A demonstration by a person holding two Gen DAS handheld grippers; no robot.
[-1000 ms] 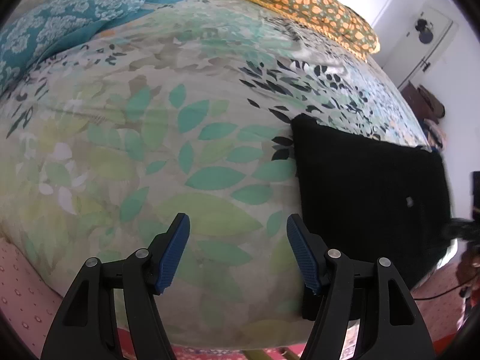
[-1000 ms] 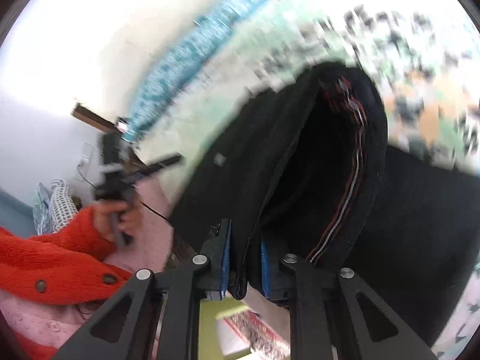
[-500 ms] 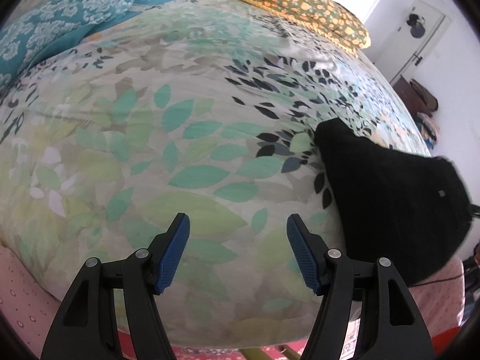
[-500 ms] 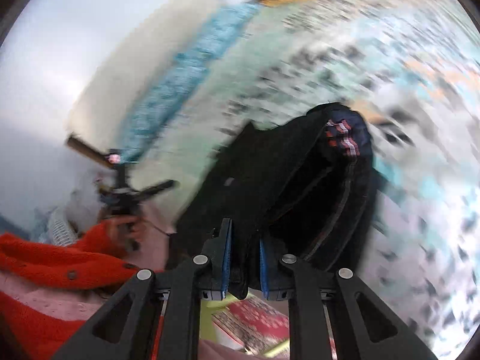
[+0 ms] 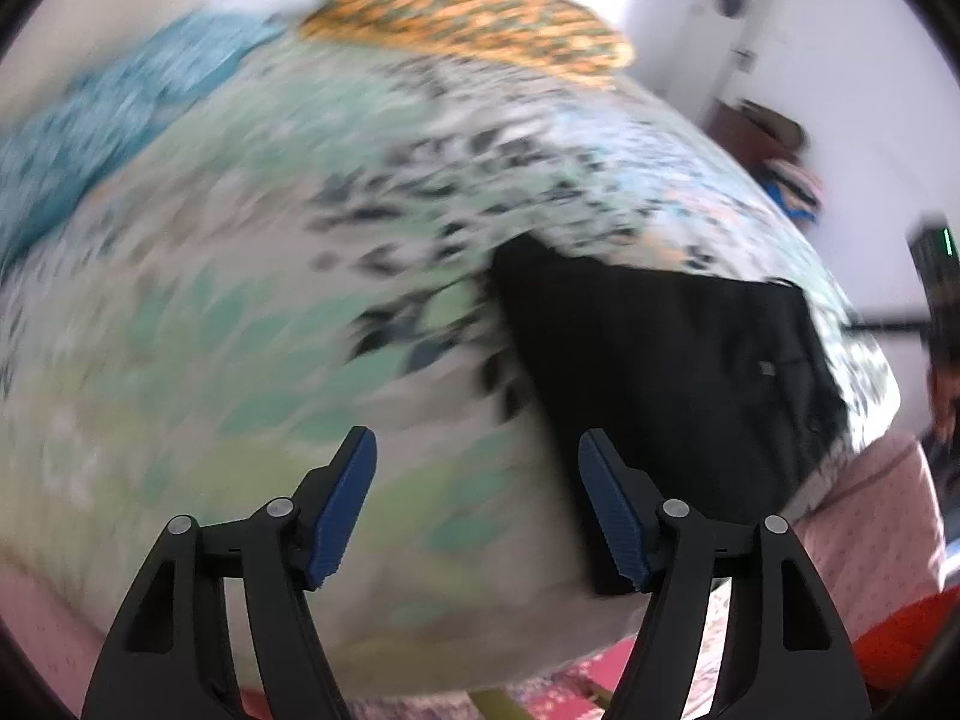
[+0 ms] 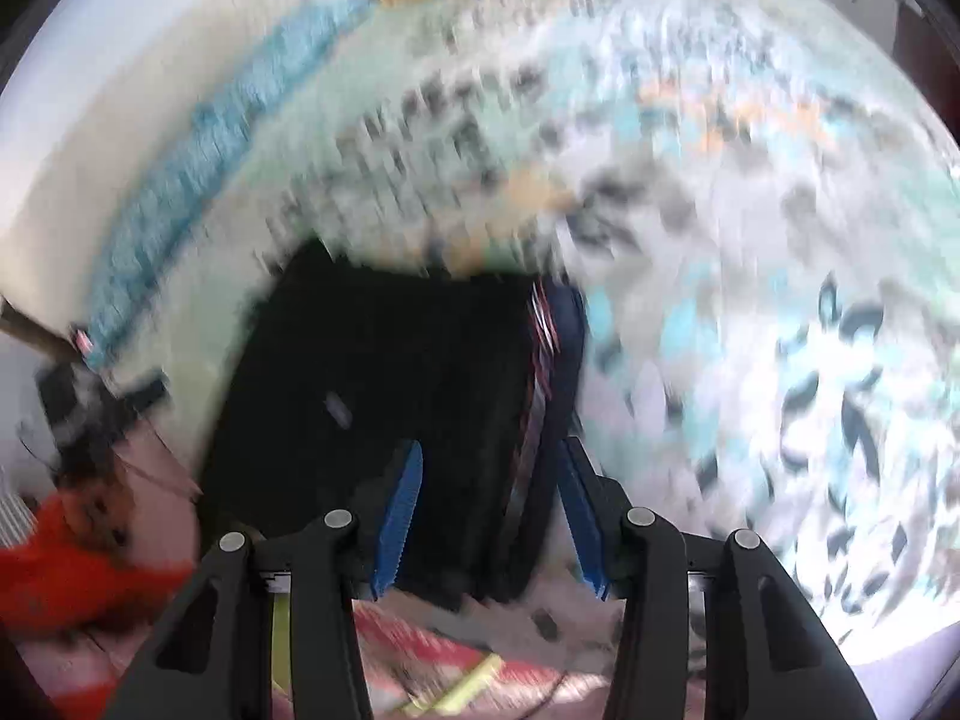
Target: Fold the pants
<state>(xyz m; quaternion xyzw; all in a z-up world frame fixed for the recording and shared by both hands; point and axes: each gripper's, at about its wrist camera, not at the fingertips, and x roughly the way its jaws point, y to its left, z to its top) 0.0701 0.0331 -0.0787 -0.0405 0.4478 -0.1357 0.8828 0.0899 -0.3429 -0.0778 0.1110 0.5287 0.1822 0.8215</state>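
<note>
The black pants (image 5: 666,372) lie folded in a flat block near the front edge of the bed, right of my left gripper (image 5: 477,450), which is open and empty above the leaf-print bedspread (image 5: 240,312). In the right wrist view the pants (image 6: 384,372) lie flat with a striped waistband (image 6: 543,330) along their right side. My right gripper (image 6: 489,459) is open, its blue pads (image 6: 402,510) standing either side of the pants' near edge without pinching it. Both views are blurred by motion.
An orange patterned pillow (image 5: 468,24) and a blue patterned pillow (image 5: 90,132) lie at the bed's far end. A person's red sleeve (image 6: 66,558) shows at the left. A pink sheet edge (image 5: 864,528) hangs below the bedspread.
My right gripper has opened and let go of the pants, which dropped flat onto the bed. My left gripper has swung toward the pants and stayed open.
</note>
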